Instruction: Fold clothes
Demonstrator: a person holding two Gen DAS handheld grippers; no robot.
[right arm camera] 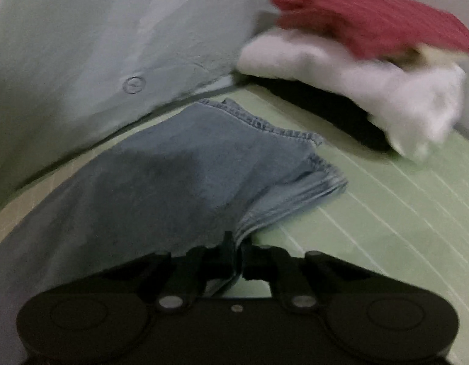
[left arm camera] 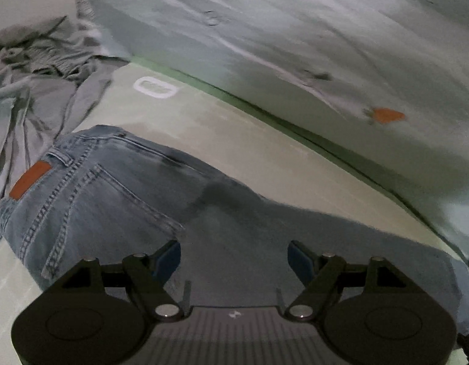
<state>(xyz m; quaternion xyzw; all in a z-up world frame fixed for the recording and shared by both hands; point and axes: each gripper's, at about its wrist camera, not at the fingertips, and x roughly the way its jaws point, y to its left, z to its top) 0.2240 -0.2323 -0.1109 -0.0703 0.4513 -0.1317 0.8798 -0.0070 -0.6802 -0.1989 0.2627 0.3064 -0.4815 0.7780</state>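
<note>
A pair of light blue jeans [left arm camera: 118,194] lies flat on the pale green mat [left arm camera: 222,140], waistband with a brown leather patch [left arm camera: 30,180] at the left. My left gripper [left arm camera: 234,258] is open and hovers just above the jeans' thigh part, holding nothing. In the right wrist view the leg end of the jeans [right arm camera: 204,164] lies with its hems stacked. My right gripper [right arm camera: 239,255] is shut on the near edge of the jeans' leg layers.
A crumpled grey garment [left arm camera: 36,70] lies at the left beyond the waistband. A stack of folded clothes, red [right arm camera: 374,18] on white [right arm camera: 356,82], sits at the far right on the mat [right arm camera: 386,213]. A pale wall [left arm camera: 295,30] runs along the mat's far edge.
</note>
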